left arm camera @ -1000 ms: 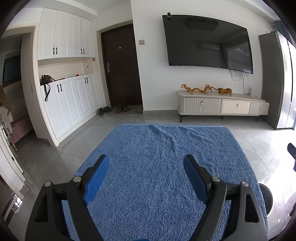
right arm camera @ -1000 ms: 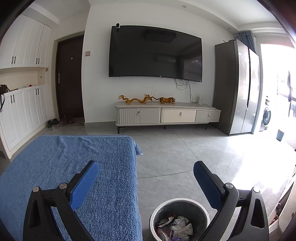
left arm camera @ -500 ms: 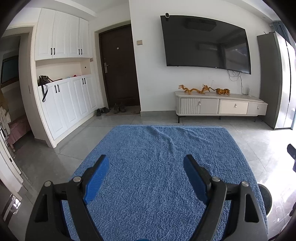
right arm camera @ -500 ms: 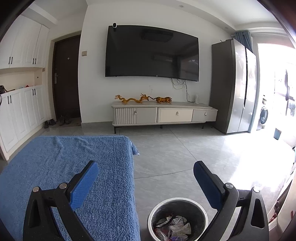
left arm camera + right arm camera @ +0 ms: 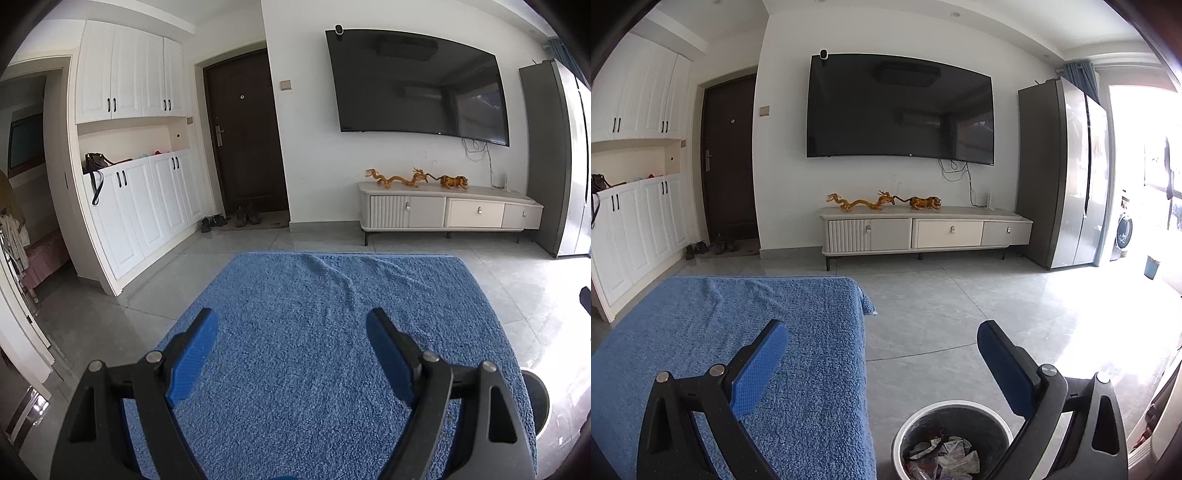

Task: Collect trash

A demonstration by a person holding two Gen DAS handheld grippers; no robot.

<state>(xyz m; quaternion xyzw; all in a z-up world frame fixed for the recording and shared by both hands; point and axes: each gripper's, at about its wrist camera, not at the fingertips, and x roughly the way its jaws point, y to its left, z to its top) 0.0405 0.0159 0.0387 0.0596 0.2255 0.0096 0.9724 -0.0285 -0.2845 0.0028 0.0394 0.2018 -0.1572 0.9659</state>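
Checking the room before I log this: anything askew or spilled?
Only small things: the blue cloth has a raised wrinkle near its far edge, and its far right corner droops. Trash sits inside the bin; nothing spilled.

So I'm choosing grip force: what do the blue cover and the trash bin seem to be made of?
Blue cover: soft looped terry-like fabric, matte, with a nubby pile and wrinkles. Trash bin: dark inside with a pale rim; probably plastic or metal, hard to tell. The trash inside looks like crumpled paper and shiny wrappers.
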